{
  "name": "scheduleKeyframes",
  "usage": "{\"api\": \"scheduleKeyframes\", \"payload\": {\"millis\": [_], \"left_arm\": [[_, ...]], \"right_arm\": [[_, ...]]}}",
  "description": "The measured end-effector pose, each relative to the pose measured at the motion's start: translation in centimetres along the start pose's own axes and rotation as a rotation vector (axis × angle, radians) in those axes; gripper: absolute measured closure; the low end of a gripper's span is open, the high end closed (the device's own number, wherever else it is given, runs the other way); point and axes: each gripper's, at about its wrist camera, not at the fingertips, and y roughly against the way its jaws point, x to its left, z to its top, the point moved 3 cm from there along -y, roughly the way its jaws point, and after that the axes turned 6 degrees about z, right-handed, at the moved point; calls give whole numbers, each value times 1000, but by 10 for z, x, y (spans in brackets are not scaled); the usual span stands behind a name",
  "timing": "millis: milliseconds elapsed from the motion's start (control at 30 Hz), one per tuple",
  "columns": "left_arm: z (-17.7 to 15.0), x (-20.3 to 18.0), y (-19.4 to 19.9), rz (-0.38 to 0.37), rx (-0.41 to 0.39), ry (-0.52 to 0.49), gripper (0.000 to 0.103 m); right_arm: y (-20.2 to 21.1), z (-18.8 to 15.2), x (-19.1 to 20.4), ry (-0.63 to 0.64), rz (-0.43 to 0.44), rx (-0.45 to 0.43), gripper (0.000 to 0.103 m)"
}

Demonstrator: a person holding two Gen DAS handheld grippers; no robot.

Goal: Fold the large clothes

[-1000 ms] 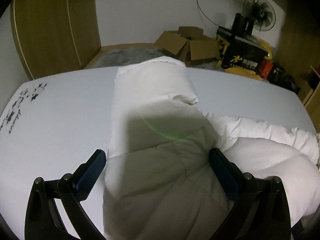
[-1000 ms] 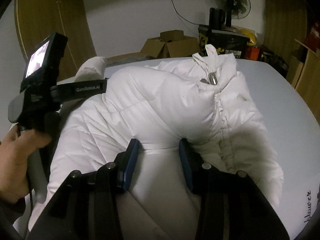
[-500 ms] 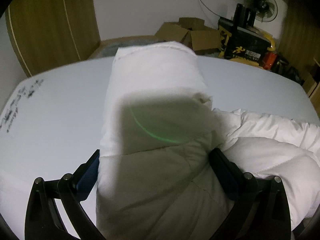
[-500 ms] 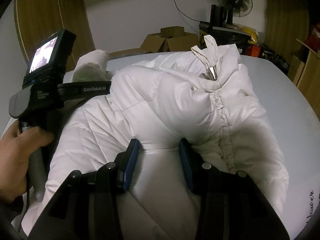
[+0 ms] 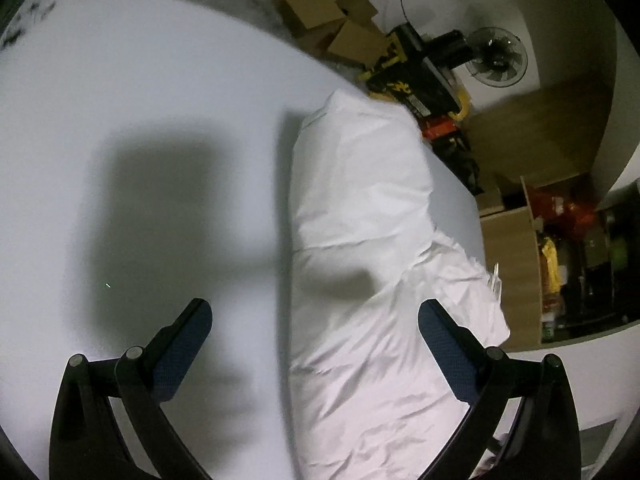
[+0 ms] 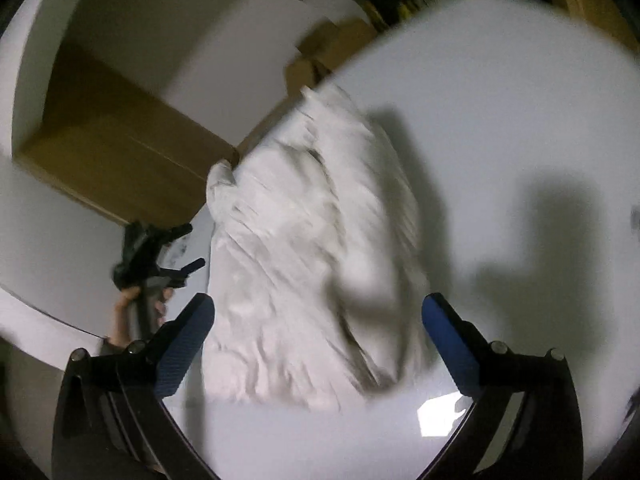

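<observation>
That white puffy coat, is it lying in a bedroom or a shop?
Probably a spare room at home used for storage, not a shop. The white coat lies on a big white table; behind it are cardboard boxes, a fan and wooden cupboards.

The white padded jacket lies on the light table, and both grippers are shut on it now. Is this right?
Not quite. Both wrist views show the left gripper and right gripper open, holding nothing. The white padded jacket does lie on the light table.
</observation>
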Motion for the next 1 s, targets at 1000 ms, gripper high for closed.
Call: {"api": "scheduleKeyframes", "payload": {"millis": [1000], "left_arm": [[19, -63, -93, -11, 21, -207, 1]], "right_arm": [[-54, 20, -17, -33, 34, 118, 0]]}}
